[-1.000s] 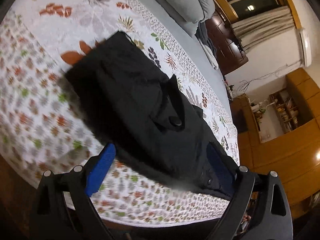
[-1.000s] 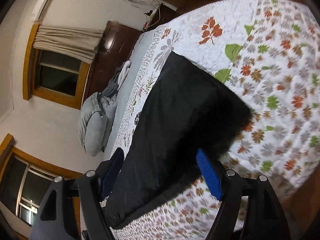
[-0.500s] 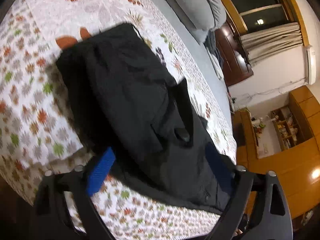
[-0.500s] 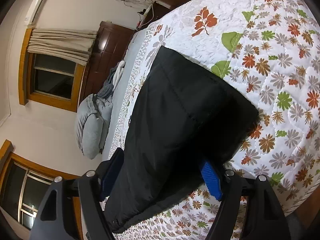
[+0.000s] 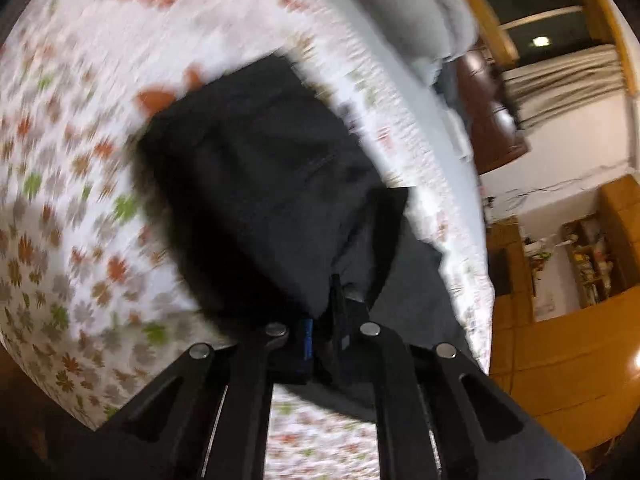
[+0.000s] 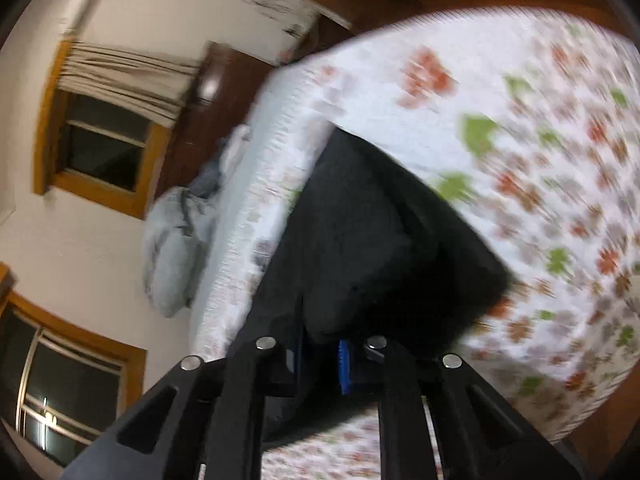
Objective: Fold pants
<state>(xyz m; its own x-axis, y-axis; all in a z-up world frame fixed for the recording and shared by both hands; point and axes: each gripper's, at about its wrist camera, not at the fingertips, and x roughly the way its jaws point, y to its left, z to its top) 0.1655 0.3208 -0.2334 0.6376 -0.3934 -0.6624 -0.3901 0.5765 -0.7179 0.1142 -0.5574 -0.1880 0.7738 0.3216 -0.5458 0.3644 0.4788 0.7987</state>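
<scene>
The black pants (image 5: pixel 260 184) lie partly folded on the floral quilt (image 5: pixel 60 160) of a bed. My left gripper (image 5: pixel 320 336) is shut on the near edge of the pants and lifts a fold of cloth. In the right wrist view the pants (image 6: pixel 368 232) show as a dark slab on the quilt (image 6: pixel 540 140). My right gripper (image 6: pixel 320 356) is shut on their near edge as well, cloth bunched between the blue pads. Both views are motion blurred.
A grey pillow (image 5: pixel 412 12) and grey bedding lie at the head of the bed, also in the right wrist view (image 6: pixel 176 256). Dark wooden furniture (image 5: pixel 492 120), curtained windows (image 6: pixel 104 132) and an orange wooden cabinet (image 5: pixel 560 340) stand beyond the bed.
Both grippers were open around the pants' near edge. Both have now shut on the cloth and are lifting it, and both cameras are moving fast.
</scene>
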